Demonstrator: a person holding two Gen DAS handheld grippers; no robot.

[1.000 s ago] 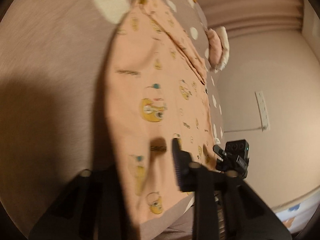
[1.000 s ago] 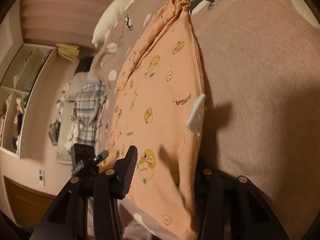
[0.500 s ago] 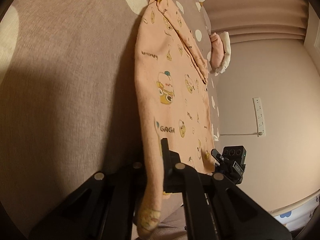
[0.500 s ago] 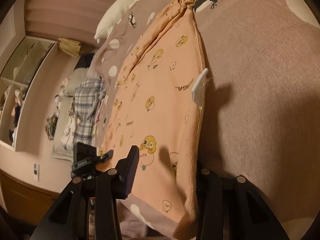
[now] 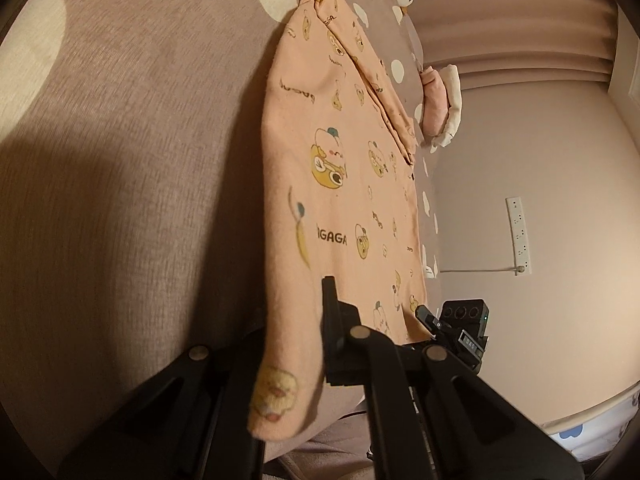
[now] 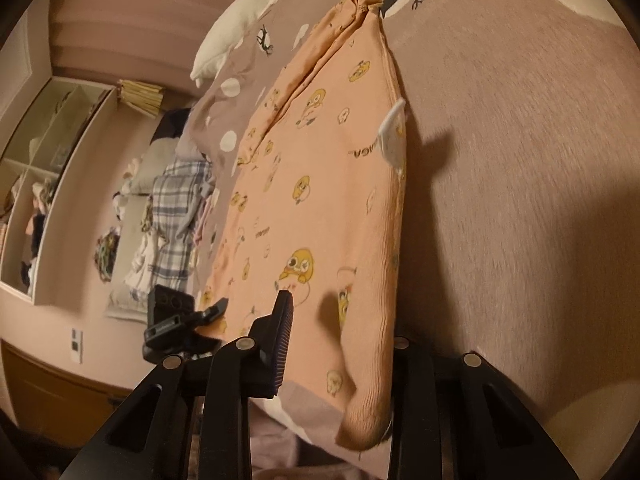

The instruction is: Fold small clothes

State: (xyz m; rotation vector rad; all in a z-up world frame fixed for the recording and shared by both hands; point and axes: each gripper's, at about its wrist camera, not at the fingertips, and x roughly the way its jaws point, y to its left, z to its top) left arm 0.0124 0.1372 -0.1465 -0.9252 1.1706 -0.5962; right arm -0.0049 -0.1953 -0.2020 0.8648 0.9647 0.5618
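Lying on the bed (image 5: 120, 160), the peach garment (image 5: 340, 208) stretched lengthwise straight away from you, its gathered far end near the white spots of the cover. You had each near corner caught: your left gripper (image 5: 296, 340) was clenched on the left edge, your right gripper (image 6: 340, 344) pinched the ribbed right edge below the white label (image 6: 394, 136). Both hands sat equally near, so the fold would likely run forward along that long axis.
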